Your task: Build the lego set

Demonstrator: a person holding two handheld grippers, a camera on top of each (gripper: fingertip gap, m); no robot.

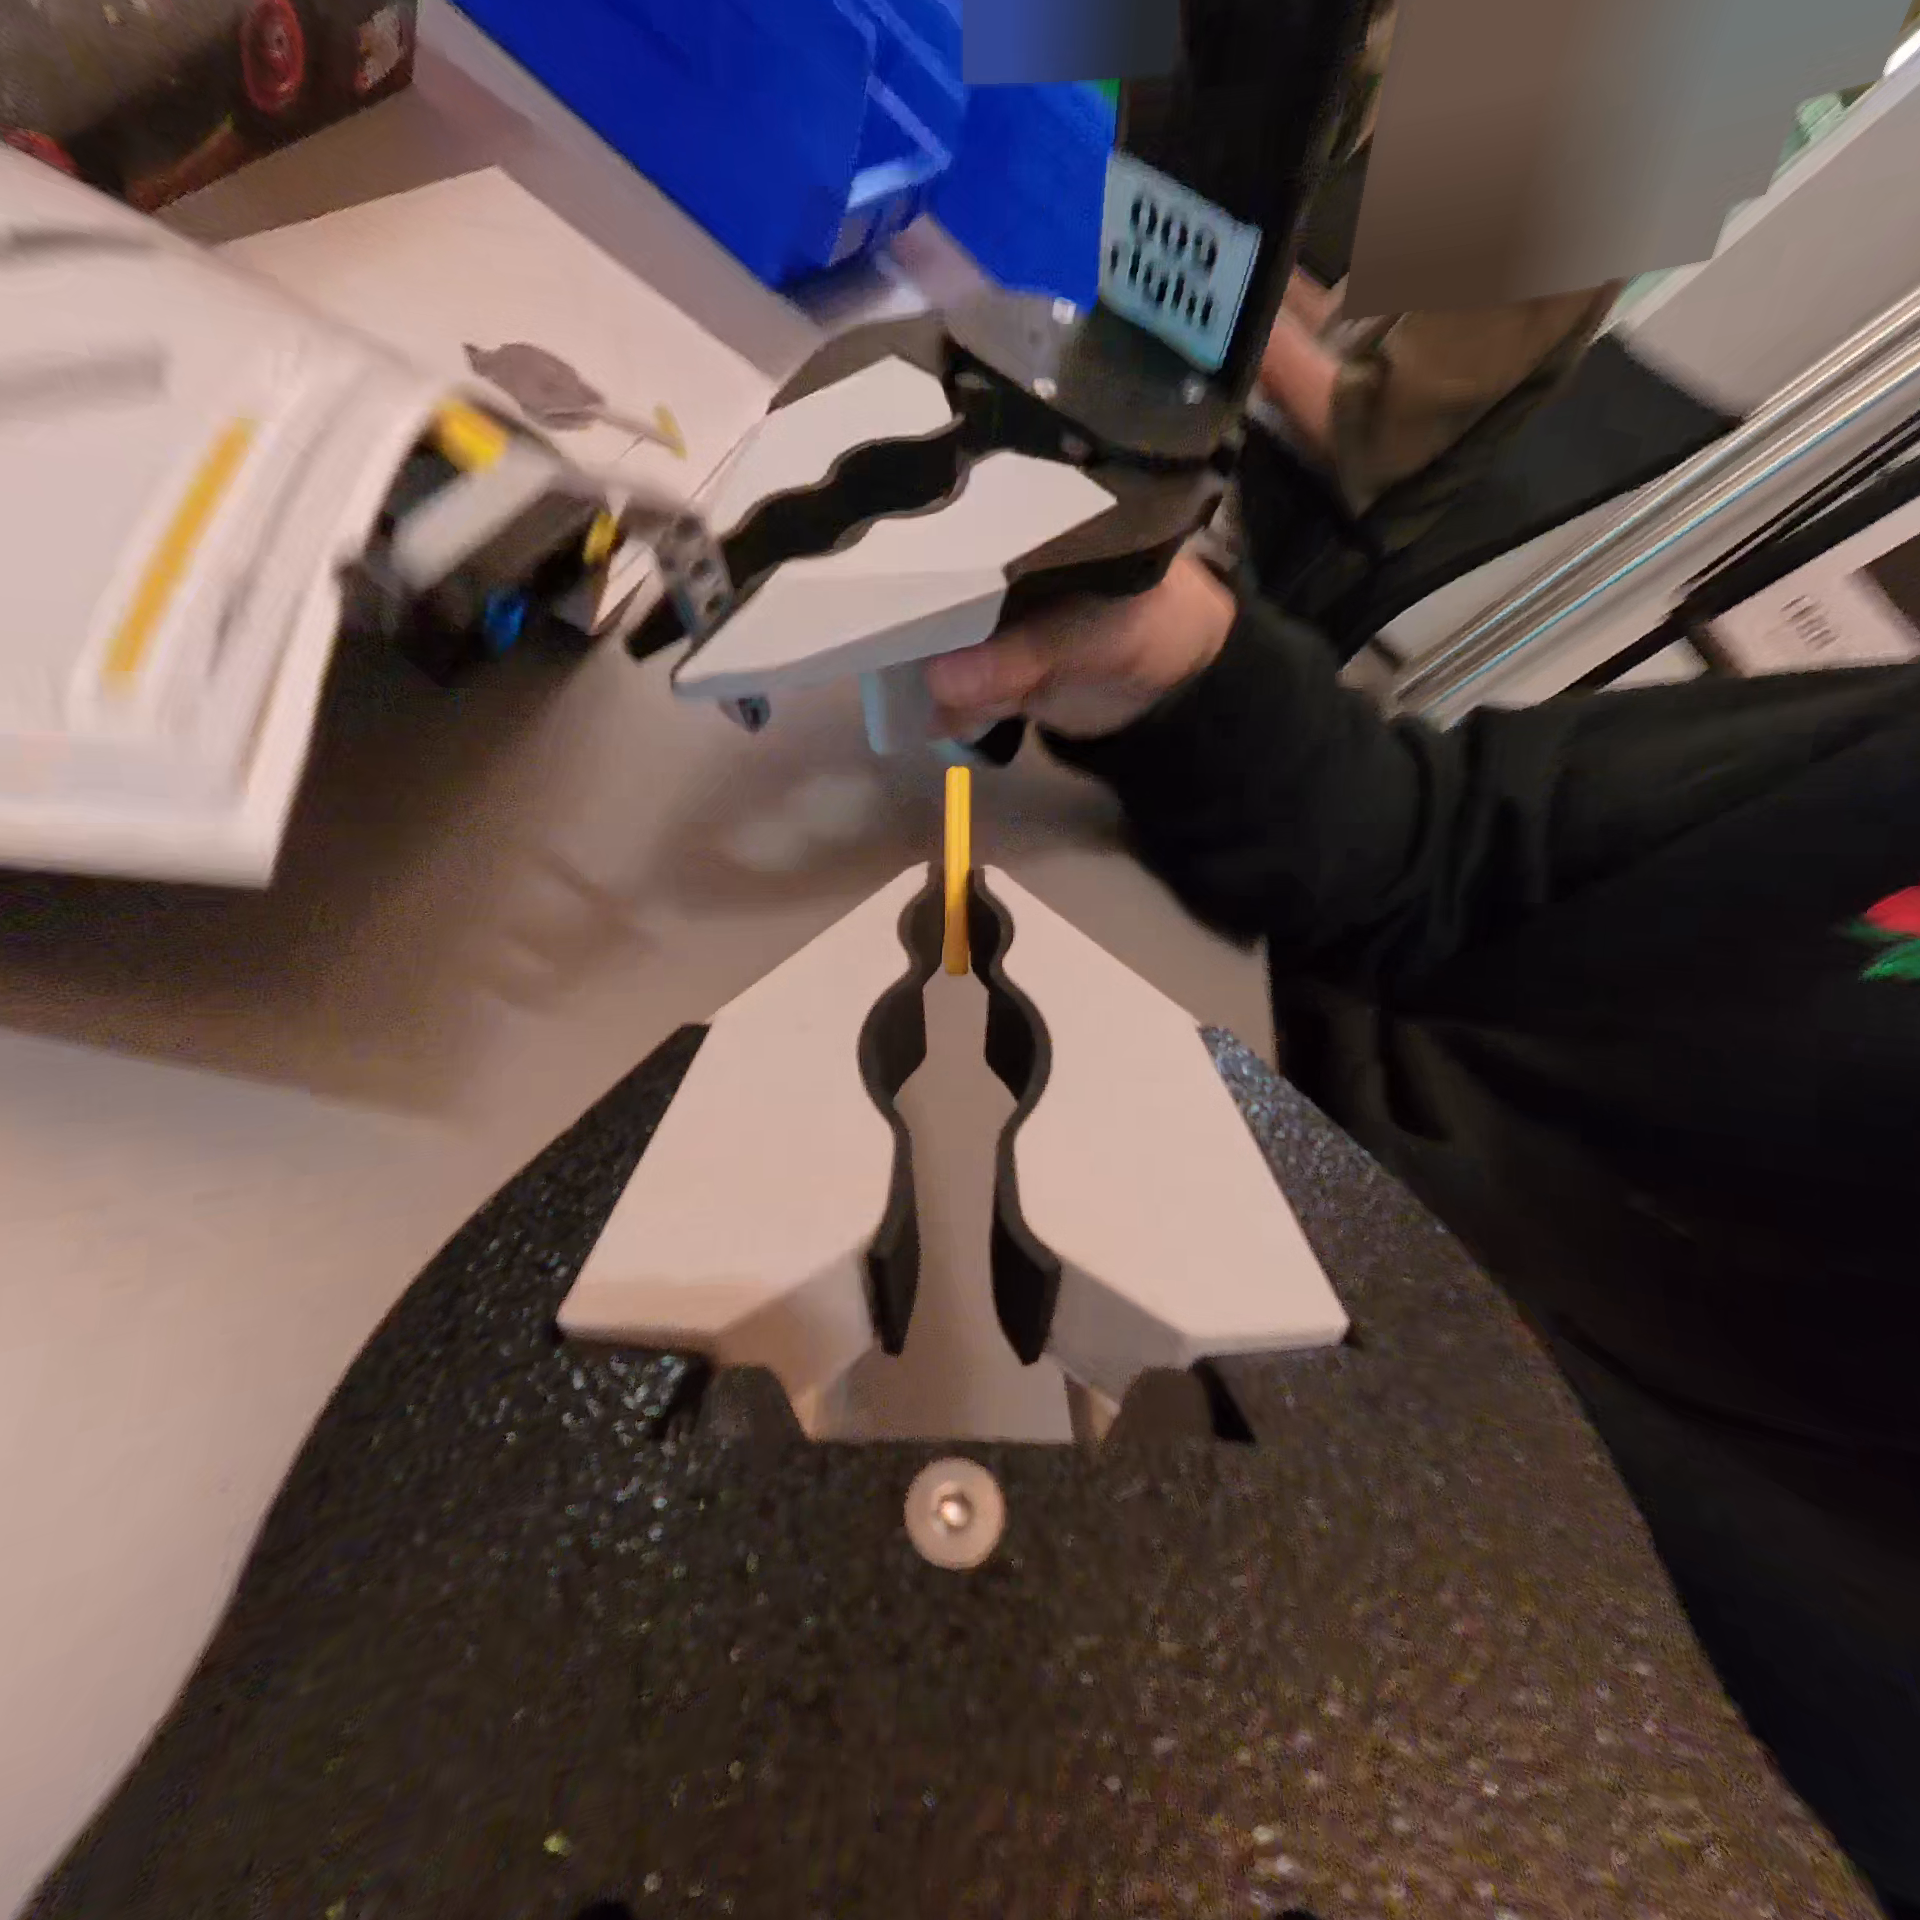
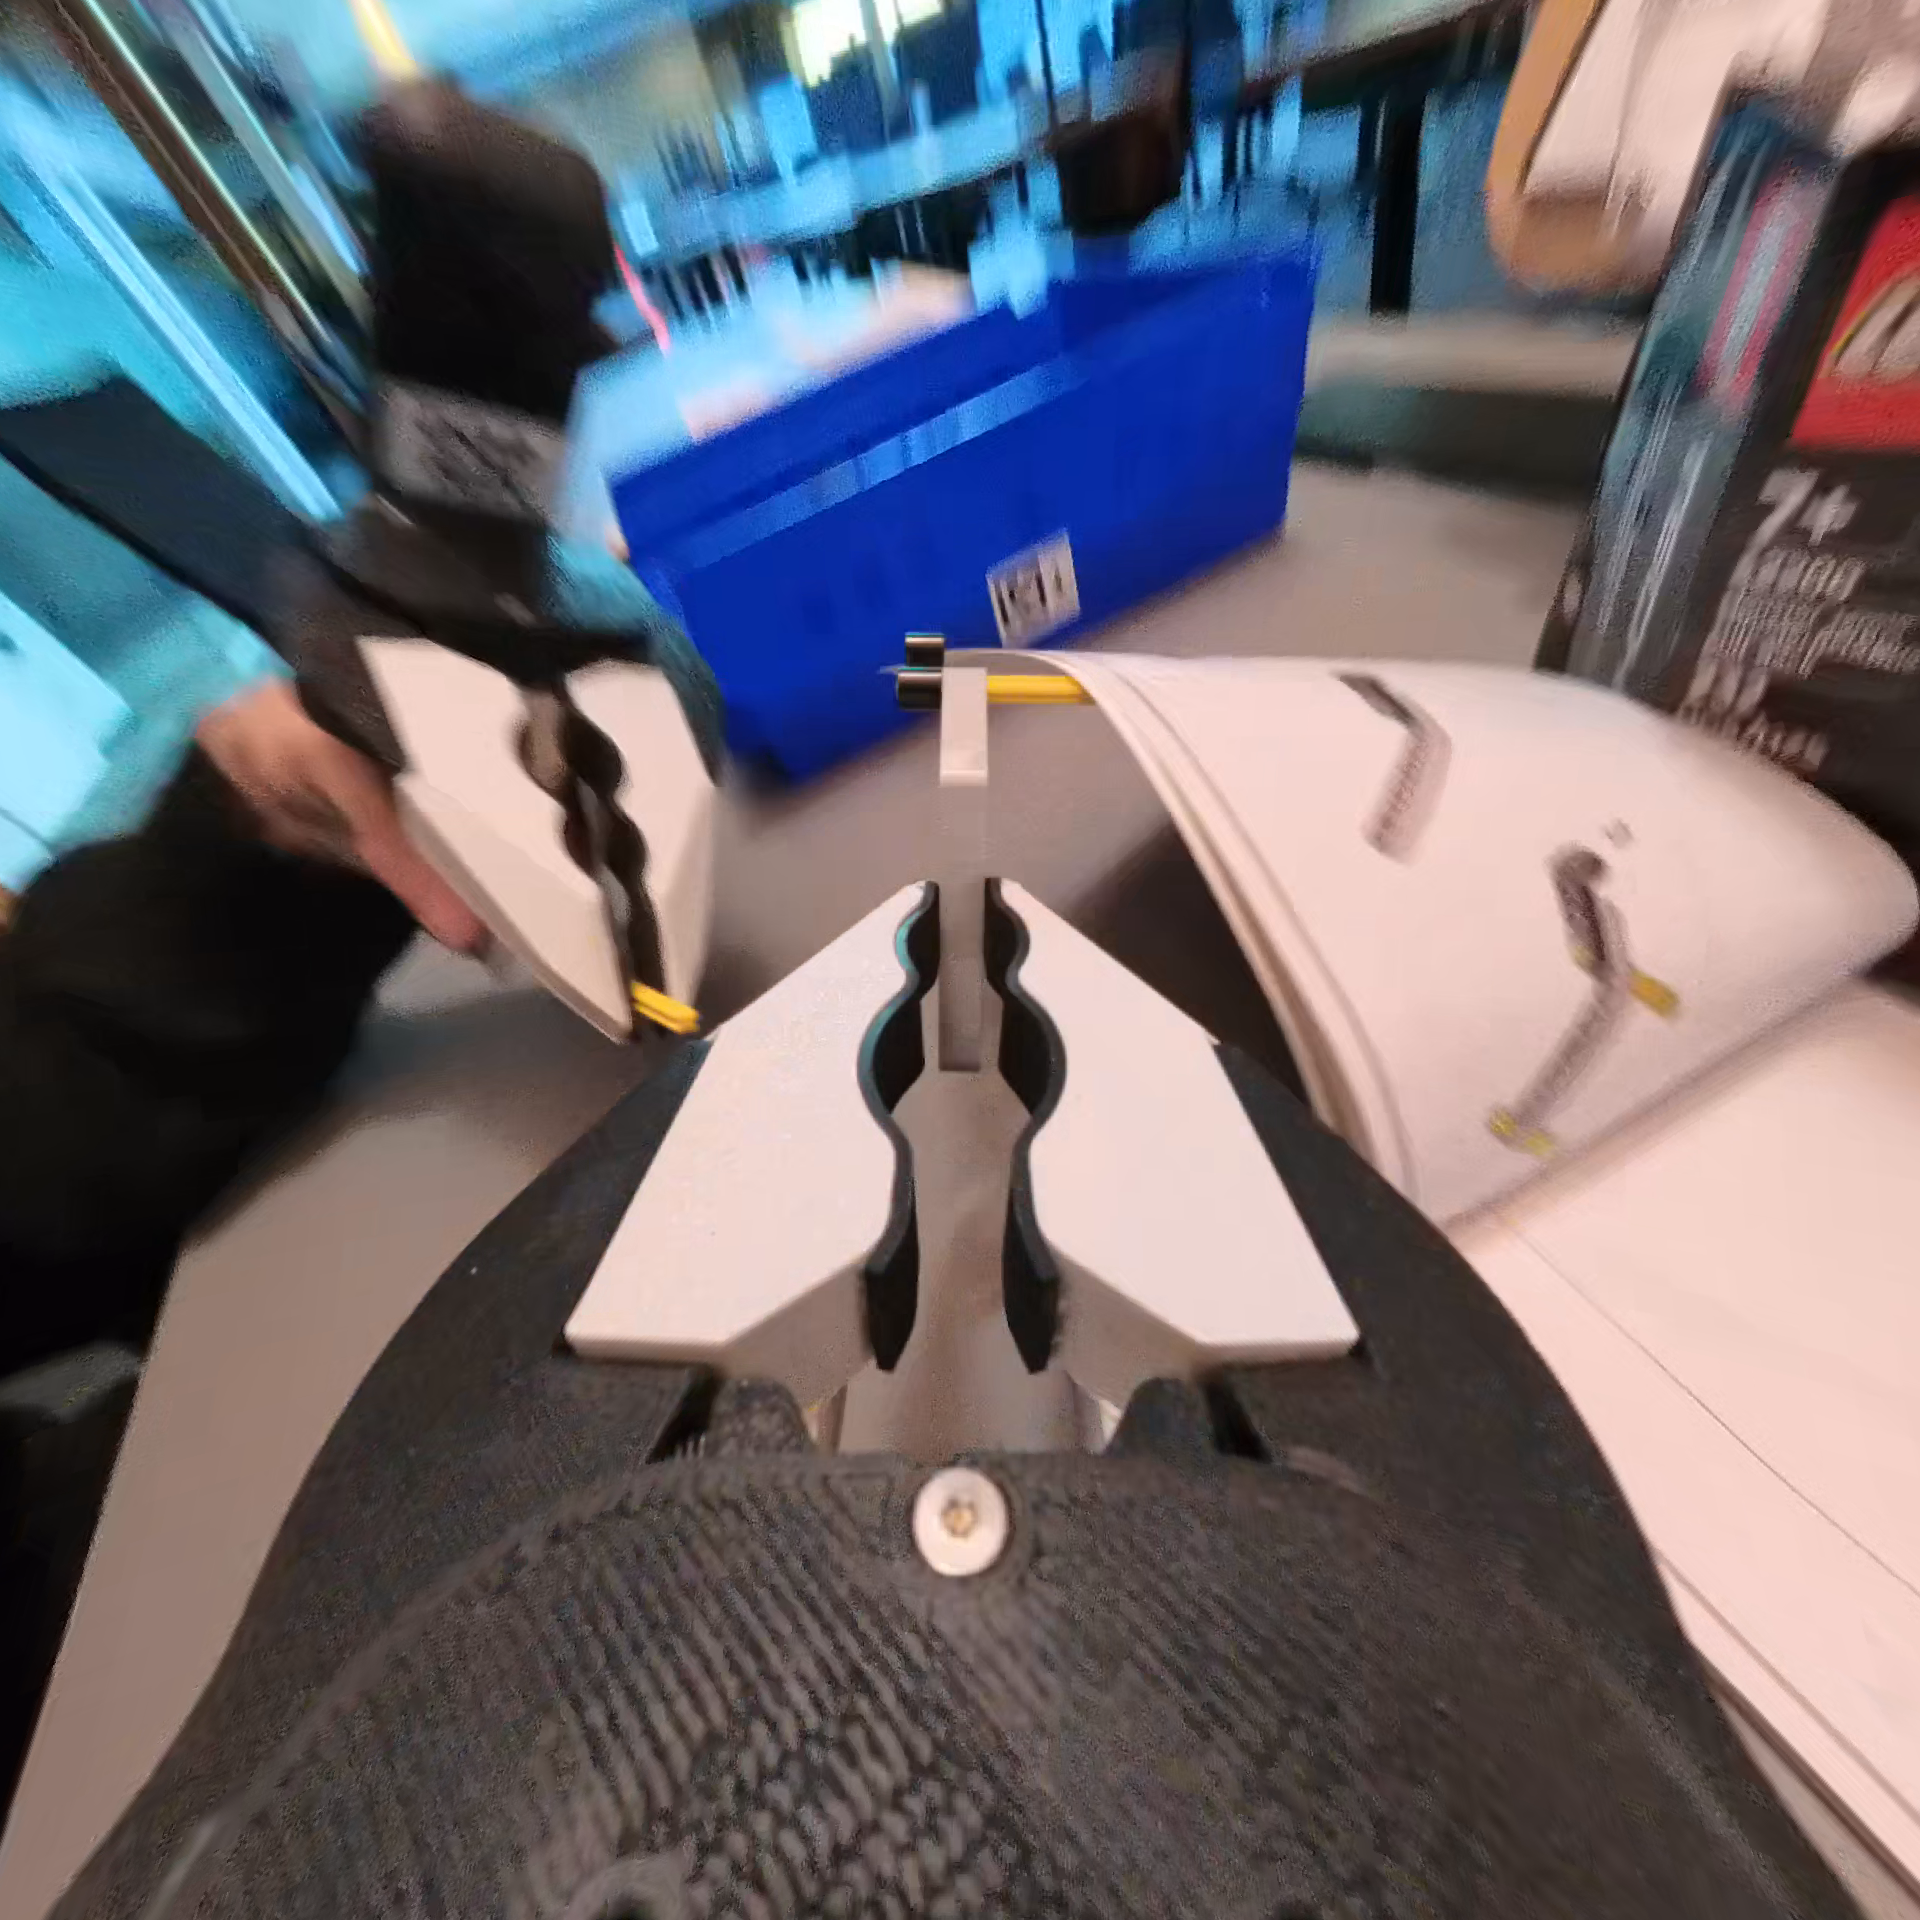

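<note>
1. Above the table, the left gripper (image 1: 954,883) pinches a thin yellow plastic axle (image 1: 956,868).
2. The right gripper (image 2: 961,894) clamps a grey perforated beam (image 2: 962,831) carrying black pins (image 2: 920,675).
3. Next, probably, comes threading the axle through a beam hole, which needs careful alignment.

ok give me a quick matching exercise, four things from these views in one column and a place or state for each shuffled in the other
1. yellow axle
2. grey beam
3. blue bin
4. instruction booklet

a. lies open, pages curling
b. shut in the right gripper
c. stands on the table behind the beam
d. pinched in the left gripper

Pairs: 1-d, 2-b, 3-c, 4-a
</note>
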